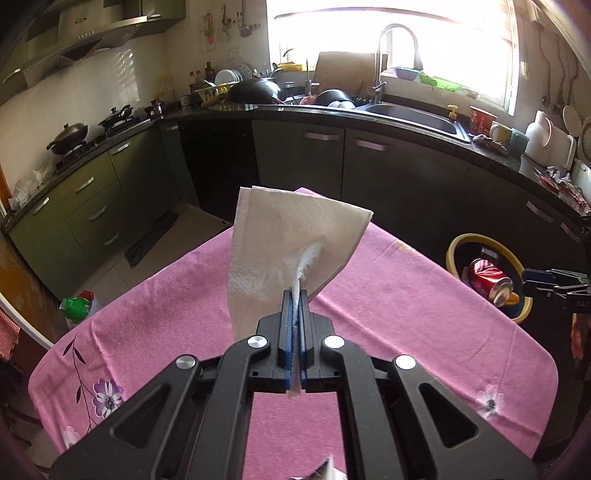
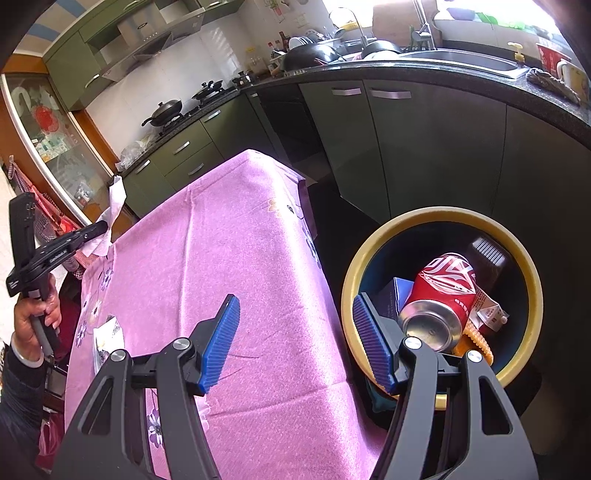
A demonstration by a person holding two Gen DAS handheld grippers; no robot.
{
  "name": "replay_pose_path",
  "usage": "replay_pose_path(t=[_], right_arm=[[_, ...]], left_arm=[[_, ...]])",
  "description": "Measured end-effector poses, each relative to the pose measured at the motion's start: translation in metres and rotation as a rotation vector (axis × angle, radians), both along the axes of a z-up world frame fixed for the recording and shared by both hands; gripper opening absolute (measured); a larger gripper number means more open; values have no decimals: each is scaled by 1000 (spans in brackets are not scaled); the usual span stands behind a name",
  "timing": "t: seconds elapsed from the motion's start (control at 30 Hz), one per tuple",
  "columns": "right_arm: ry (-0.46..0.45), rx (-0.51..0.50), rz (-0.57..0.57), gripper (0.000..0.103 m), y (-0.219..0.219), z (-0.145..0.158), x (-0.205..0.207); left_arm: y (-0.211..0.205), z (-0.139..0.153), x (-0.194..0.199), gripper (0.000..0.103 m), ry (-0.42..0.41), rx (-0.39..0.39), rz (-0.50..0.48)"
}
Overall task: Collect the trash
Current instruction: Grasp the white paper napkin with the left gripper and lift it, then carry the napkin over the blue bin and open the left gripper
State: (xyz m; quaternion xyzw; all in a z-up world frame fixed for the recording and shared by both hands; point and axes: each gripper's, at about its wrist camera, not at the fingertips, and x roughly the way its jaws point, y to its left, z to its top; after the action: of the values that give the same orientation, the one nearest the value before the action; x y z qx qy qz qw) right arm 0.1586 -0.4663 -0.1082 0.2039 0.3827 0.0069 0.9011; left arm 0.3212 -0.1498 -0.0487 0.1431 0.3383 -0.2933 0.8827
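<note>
You face kitchen: bright window (image 1: 388,48) over sink (image 1: 413,118), glare strong. Dark counter (image 1: 295,109) wraps round, green cabinets (image 1: 88,206) below. Hob with pans (image 1: 88,133) your left, range hood (image 1: 92,33) above. Pale tiled floor (image 1: 122,273). Pink floral cloth (image 1: 406,314) on desk.

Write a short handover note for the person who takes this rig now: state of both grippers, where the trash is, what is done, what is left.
Left gripper: shut on the paper napkin, held up over the pink tablecloth.
Right gripper: open, holding nothing, at the table edge beside the bin.
Done: red can and some packaging lie in the bin.
Left: drop the napkin into the bin; a small wrapper is on the table and probably goes in next.
</note>
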Motion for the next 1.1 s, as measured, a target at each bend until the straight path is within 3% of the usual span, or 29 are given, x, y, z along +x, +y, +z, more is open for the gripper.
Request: replay_pose_path(t=[0.27,0.53,0.8,0.97,1.07,1.1], right_arm=[[-33,-31,-20,64,-21,15,-36],[-59,-86,-144,66,-67,14,-96],[-85,-43,-269,67,-119,3,-155],[-89,-9,-298,68,-137,-5,-175],[-87,5,-302,68,-141,-8,-177],[-87,10,-302,68,-141,-8,-177]], left_arm=[[-66,20,-62,3,-20,13,-114],[-166,12,-103,3,84,18,-267],[-287,-27,-115,3,153,96,-378],[-344,-75,-96,3,284,156,-355],[-366,-93,-86,4,287,183,-352],[-374,-97,-82,9,289,191,-353]])
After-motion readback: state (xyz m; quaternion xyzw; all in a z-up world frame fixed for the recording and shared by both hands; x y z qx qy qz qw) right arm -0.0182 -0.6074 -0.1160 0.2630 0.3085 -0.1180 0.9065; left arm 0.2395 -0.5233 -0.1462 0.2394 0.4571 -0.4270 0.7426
